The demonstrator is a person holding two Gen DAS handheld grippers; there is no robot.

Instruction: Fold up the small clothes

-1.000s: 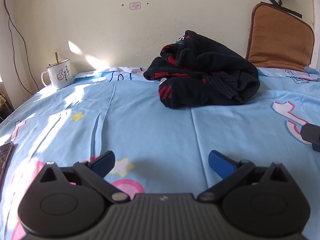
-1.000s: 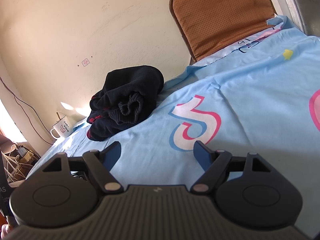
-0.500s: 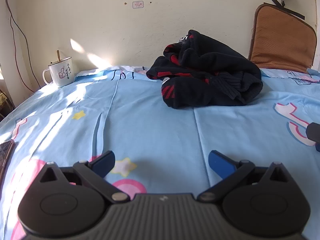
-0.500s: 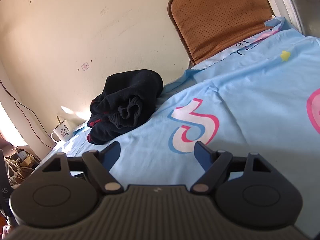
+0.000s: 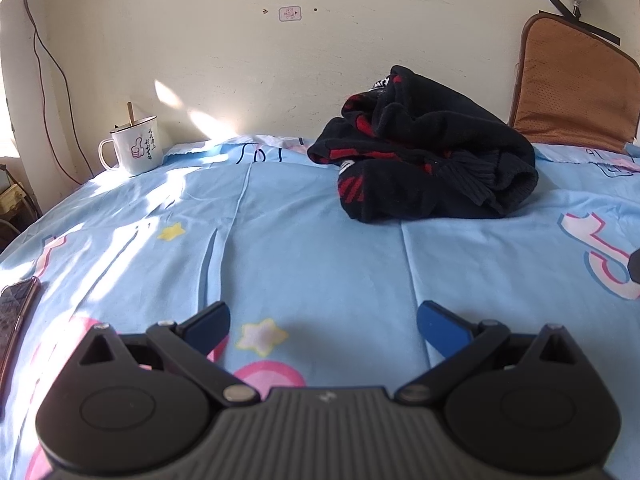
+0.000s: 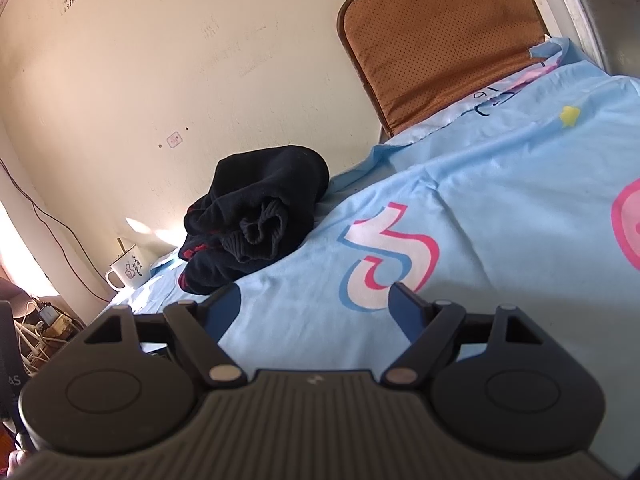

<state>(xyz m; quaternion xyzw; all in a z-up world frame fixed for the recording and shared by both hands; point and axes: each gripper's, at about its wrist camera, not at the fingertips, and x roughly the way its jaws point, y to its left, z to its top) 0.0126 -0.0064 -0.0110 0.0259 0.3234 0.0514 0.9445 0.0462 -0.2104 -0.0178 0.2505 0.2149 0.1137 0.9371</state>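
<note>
Clothes (image 5: pixel 428 168) are lying bunched at the bed's (image 5: pixel 320 248) far edge; both tongs (image 5: pixel 323 322) (image 6: pixel 316 308) are hovering apart over bare sheet nearby.

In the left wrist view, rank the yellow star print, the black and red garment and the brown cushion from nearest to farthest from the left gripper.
From the left gripper:
1. Yellow star print, on the sheet, ahead left.
2. Black and red garment, bunched, ahead right.
3. Brown cushion, against the wall, far right.
</note>
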